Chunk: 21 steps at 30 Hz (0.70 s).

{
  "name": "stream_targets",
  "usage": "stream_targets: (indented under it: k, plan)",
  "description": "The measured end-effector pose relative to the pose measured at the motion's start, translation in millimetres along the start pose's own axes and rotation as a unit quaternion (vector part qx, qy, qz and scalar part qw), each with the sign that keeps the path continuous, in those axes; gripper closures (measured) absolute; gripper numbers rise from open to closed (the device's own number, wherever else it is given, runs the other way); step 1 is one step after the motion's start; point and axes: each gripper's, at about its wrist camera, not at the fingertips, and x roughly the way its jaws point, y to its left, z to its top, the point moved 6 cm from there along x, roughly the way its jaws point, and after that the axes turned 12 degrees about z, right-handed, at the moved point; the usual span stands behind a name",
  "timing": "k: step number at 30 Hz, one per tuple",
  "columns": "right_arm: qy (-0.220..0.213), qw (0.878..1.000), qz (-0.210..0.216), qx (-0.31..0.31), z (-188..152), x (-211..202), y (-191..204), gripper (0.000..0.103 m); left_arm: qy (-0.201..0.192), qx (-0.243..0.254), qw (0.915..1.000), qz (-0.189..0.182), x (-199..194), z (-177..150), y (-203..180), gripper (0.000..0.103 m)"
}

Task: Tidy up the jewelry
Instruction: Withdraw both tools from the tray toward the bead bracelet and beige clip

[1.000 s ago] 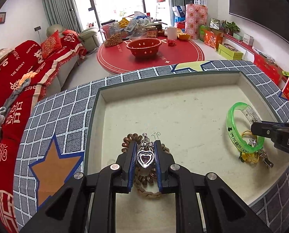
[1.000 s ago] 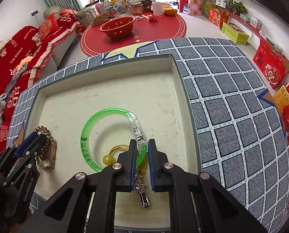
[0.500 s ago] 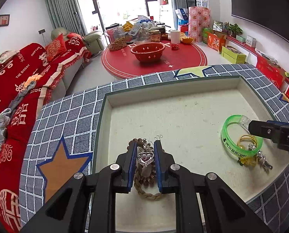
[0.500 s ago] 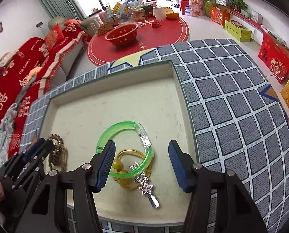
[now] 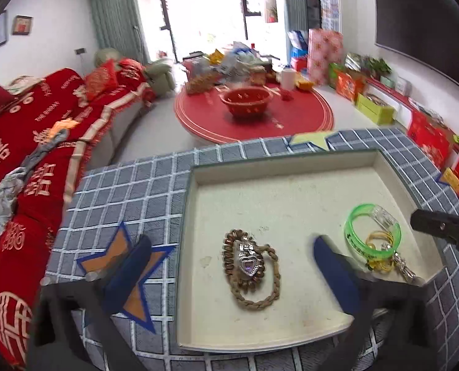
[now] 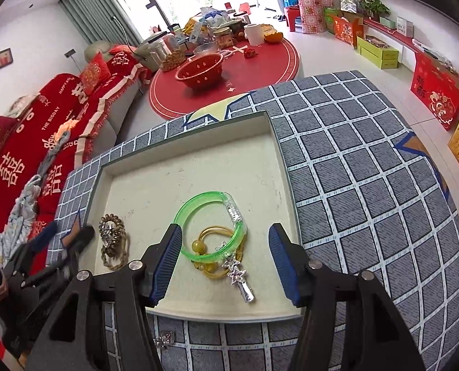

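A cream tray holds all the jewelry. A silver heart pendant lies on a brown coil and braided cord. My left gripper hovers above them, its jaws opening wide with nothing pressed between the pads. At the tray's right side, a green bangle overlaps a yellow bead cord and a silver star clip. My right gripper stands over these, jaws opening and touching none of them. The bangle also shows in the left wrist view.
The tray sits on a blue-grey checked cloth with star patches. A small silver piece lies on the cloth in front of the tray. Beyond are a red round table with a bowl, a red sofa and boxes.
The left gripper let go of the heart pendant and opened wide. The right gripper let go of the green bangle and opened. Both have risen and drawn back from the tray.
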Motion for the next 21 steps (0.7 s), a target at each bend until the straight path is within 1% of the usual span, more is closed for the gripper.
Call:
stream_targets:
  k: [1,3,5,6,9,10,11,13,16,18,21]
  plan:
    - [0.000,1.000,0.001,-0.001,-2,-2,1,0.037,-0.003,0.002,1.0000,0.001,-3,1,0,0.000]
    - [-0.002,1.000,0.002,-0.006,-3,-5,4,0.027,0.000,0.007,1.0000,-0.002,-7,0,1,0.000]
    - [-0.007,1.000,-0.004,-0.015,-4,-8,8,0.024,0.001,0.006,1.0000,0.000,-11,-1,3,0.000]
    - [-0.010,1.000,-0.007,-0.021,-5,-10,10,0.015,0.003,0.006,1.0000,0.000,-11,-2,3,0.000]
    - [-0.029,0.999,-0.012,-0.038,-9,-19,16,0.014,0.008,0.007,0.9999,-0.001,-16,-8,5,0.000]
    - [-0.036,0.999,-0.013,-0.039,-9,-22,17,0.009,0.008,0.007,0.9999,-0.001,-17,-10,6,0.000]
    - [-0.042,0.998,-0.011,-0.039,-11,-25,18,0.000,0.009,0.008,0.9999,-0.002,-18,-12,7,0.000]
    - [-0.059,0.997,-0.009,-0.039,-12,-32,20,0.000,0.010,0.004,0.9999,-0.009,-21,-16,10,0.000]
    - [-0.067,0.997,-0.014,-0.044,-17,-40,23,0.000,0.012,-0.002,0.9998,-0.015,-28,-21,14,0.000]
    - [-0.065,0.997,-0.011,-0.043,-21,-43,26,0.000,0.015,0.000,0.9996,-0.023,-33,-26,15,0.000]
    - [-0.057,0.998,-0.008,-0.039,-29,-48,29,0.000,0.012,0.001,0.9997,-0.022,-42,-34,20,0.000]
